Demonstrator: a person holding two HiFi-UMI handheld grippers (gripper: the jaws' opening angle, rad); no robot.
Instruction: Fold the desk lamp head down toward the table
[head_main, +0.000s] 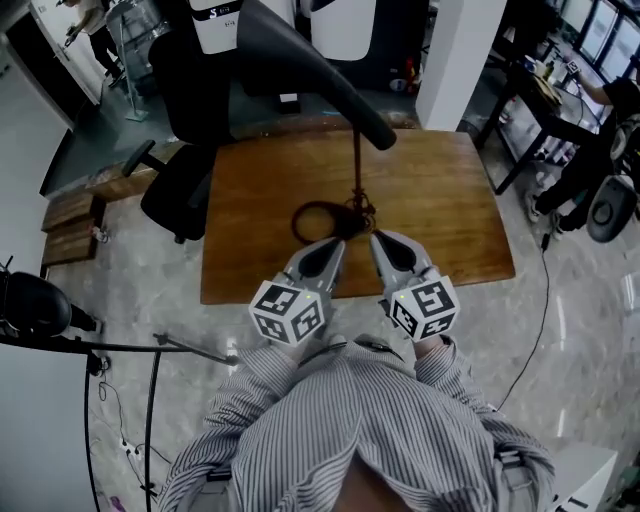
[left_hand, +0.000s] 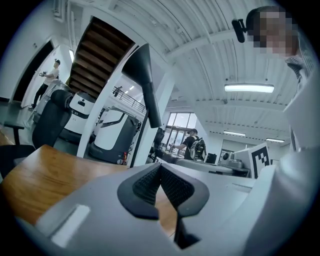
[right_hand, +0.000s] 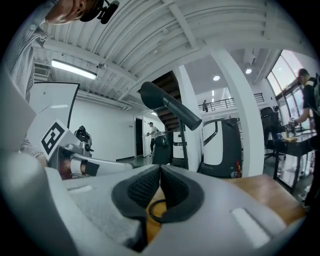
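A black desk lamp stands on the wooden table. Its ring base lies near the front edge, and a thin stem rises from it. The long lamp head is raised, slanting up and to the left over the table's back. Just short of the base, my left gripper and right gripper sit side by side at the front edge, both shut and empty. The left gripper view has the lamp head high above the shut jaws of the left gripper. The right gripper view has the lamp head above the right gripper.
A black office chair stands at the table's left back corner. Low wooden steps lie further left. A white pillar rises behind the table on the right. A black stand is at my left, and a cable runs over the floor on the right.
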